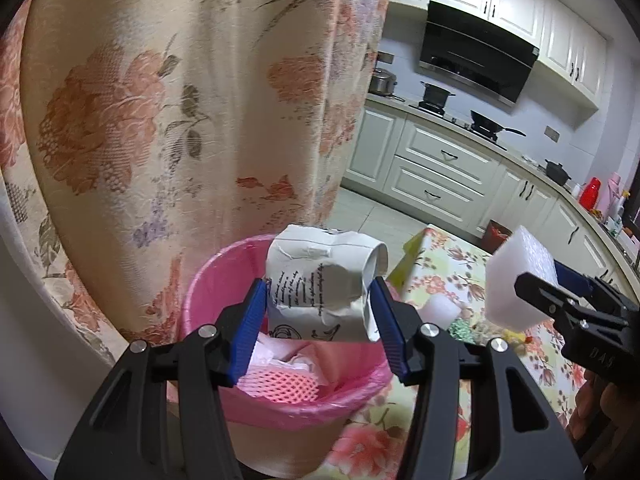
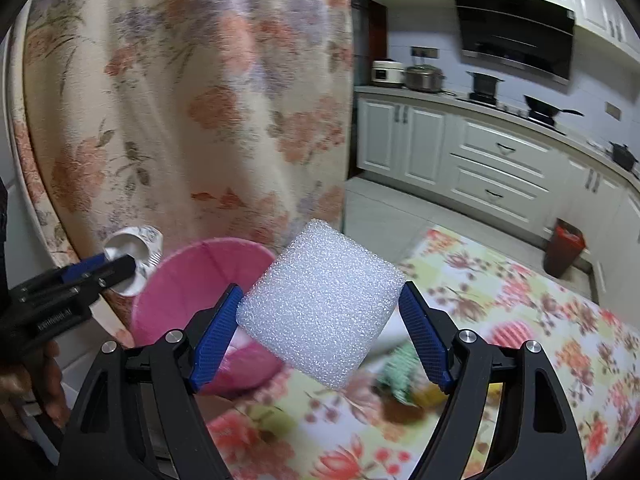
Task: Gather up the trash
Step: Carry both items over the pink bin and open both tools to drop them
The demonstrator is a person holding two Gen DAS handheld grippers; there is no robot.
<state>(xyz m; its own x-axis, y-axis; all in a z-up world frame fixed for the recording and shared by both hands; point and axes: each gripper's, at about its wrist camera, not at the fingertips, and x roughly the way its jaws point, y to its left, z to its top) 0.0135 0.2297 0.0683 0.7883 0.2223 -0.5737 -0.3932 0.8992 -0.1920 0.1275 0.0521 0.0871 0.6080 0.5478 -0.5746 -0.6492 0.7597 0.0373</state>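
My left gripper [image 1: 320, 312] is shut on a crumpled white paper cup [image 1: 320, 280] with black print, held over the pink-lined trash bin [image 1: 208, 280]. The bin holds pink foam netting [image 1: 280, 388] and wrappers. My right gripper [image 2: 320, 320] is shut on a white foam block [image 2: 320, 300], held above the table just right of the bin [image 2: 200, 272]. The right gripper with its block [image 1: 520, 276] shows at the right of the left wrist view. The left gripper with the cup [image 2: 132, 248] shows at the left of the right wrist view.
A floral tablecloth [image 2: 520, 300] covers the table; on it lie a second foam piece [image 1: 440, 308], a green scrap [image 2: 396, 372] and a yellow scrap [image 2: 428, 394]. A floral curtain [image 1: 180, 100] hangs behind the bin. Kitchen cabinets [image 2: 480, 160] and a red floor bin [image 2: 564, 252] stand beyond.
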